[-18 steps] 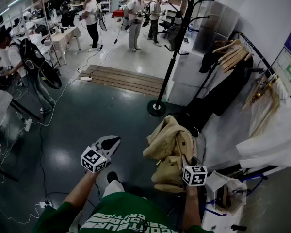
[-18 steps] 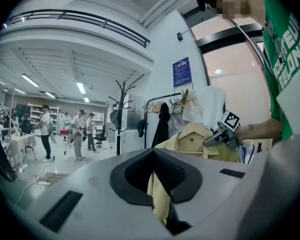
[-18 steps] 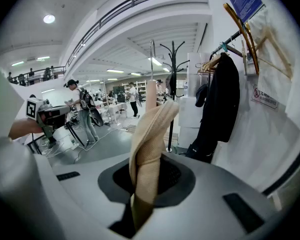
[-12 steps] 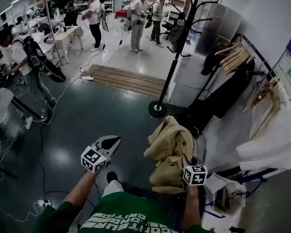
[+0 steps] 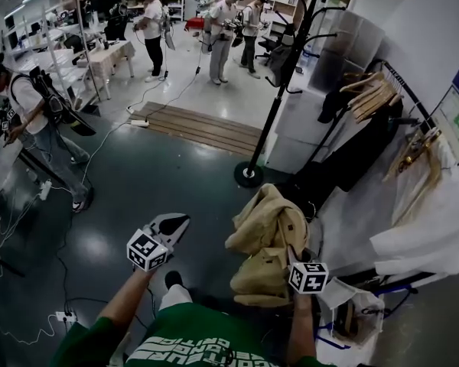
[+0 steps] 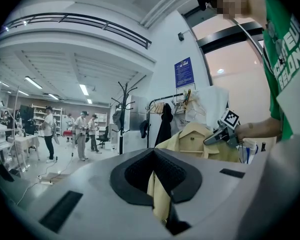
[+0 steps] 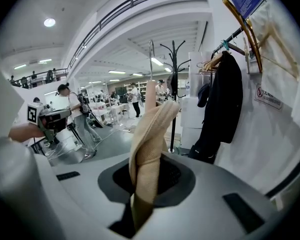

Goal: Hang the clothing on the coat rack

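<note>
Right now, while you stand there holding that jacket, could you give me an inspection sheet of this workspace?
Surface: dark, glossy floor.
Job's things: beige jacket held up, not yet on the black coat rack, which stands apart beyond it.
Clutter: wooden platform on the floor; pale bag at the person's right.
Grippers: right gripper, jaws shut on the jacket's cloth; left gripper held clear of the jacket, jaws slightly apart, apparently empty.
Cables: cables trail across the floor at left.
Surroundings: wooden hangers and garments on a rail at right; people and tables behind.
</note>
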### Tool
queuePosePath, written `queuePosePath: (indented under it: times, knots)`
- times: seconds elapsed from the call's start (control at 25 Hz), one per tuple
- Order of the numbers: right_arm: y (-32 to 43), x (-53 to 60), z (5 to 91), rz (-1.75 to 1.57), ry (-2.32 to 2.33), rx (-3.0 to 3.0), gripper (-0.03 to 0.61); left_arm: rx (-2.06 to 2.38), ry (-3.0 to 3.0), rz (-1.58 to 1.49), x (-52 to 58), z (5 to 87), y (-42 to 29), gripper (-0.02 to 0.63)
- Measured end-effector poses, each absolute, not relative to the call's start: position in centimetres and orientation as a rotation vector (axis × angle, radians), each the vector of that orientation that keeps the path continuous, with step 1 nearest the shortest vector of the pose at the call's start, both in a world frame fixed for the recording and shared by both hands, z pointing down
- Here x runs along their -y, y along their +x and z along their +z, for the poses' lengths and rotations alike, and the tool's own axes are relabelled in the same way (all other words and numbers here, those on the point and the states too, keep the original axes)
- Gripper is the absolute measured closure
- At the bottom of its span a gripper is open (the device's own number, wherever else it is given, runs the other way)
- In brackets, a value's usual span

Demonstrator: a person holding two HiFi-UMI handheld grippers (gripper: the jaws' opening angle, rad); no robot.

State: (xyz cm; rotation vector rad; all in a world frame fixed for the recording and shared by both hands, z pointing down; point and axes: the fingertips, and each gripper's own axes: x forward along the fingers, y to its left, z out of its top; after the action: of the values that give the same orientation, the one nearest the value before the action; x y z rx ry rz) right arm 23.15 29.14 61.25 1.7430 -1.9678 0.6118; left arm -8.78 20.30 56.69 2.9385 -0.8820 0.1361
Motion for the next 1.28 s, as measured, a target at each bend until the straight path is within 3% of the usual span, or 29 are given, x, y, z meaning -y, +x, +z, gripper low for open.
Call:
queuePosePath:
  times: [0.52, 1.28]
  knots:
    - [24.2, -28.1, 60.7, 0.589, 1.719, 1.972, 0.534, 0.919, 2.923, 0.119, -20.3, 57.1, -8.4, 0.611]
    - [23.3, -20.3, 60.6, 0.612, 1.727, 1.987, 0.534, 0.905, 2.943, 0.128, -11.9, 56.8, -8.8, 0.611]
